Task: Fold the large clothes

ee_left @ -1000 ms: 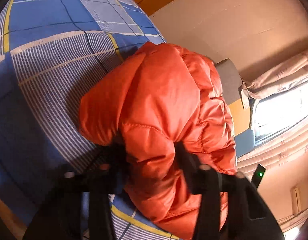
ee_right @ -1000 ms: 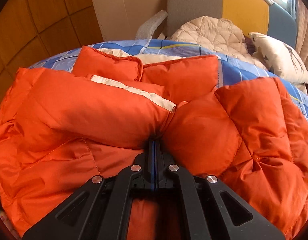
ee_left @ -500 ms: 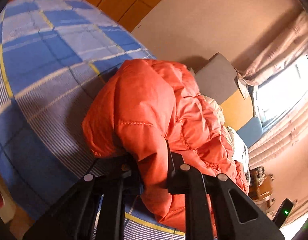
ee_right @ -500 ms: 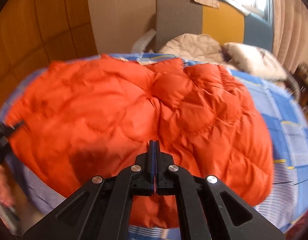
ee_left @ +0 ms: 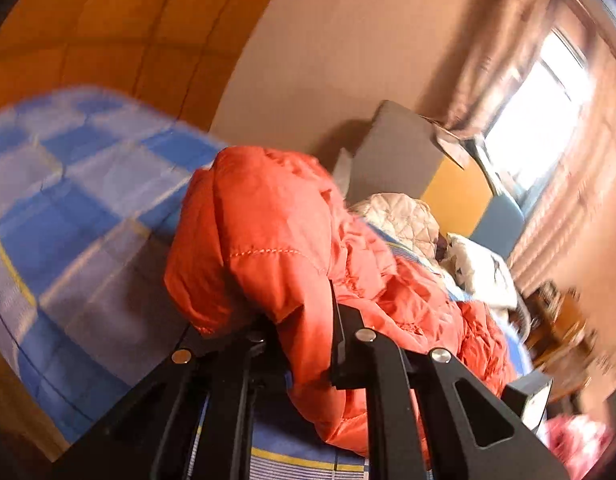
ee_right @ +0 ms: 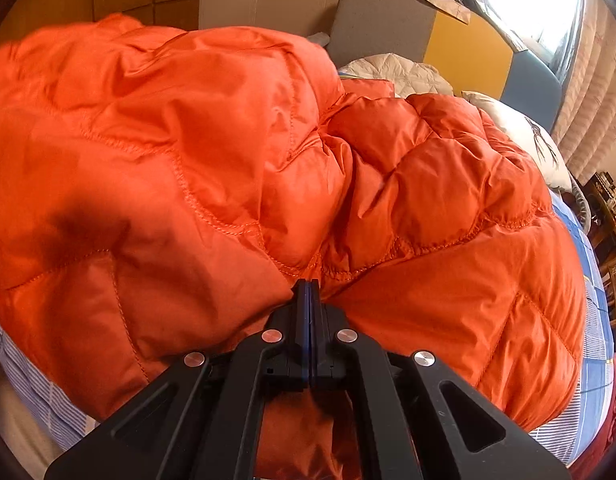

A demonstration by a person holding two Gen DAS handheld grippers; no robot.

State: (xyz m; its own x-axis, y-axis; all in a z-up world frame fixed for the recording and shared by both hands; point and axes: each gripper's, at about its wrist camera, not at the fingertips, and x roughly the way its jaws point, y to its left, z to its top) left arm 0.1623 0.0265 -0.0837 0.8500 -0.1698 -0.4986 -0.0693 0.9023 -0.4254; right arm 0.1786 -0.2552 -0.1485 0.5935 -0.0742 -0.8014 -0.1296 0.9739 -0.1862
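Observation:
An orange quilted down jacket [ee_right: 235, 152] lies bunched on a blue checked bed sheet [ee_left: 67, 216]. In the right wrist view it fills most of the frame, folded over on itself. My right gripper [ee_right: 310, 284] is shut on a fold of the jacket near its front edge. In the left wrist view my left gripper [ee_left: 295, 316] is shut on a thick fold of the jacket [ee_left: 275, 236] and holds it up off the sheet. The jacket's white lining is hidden.
A beige quilted garment [ee_right: 396, 72] and a white printed pillow [ee_right: 524, 136] lie at the bed's far end, against a grey, yellow and blue headboard [ee_right: 380, 16]. A window with curtains [ee_left: 536, 108] is beyond. Wooden furniture [ee_right: 612, 216] stands at the right.
Both grippers have lifted and carried the jacket's near edge forward over itself. The white lining and sleeves seen a second ago are covered. The left gripper closed on its fold.

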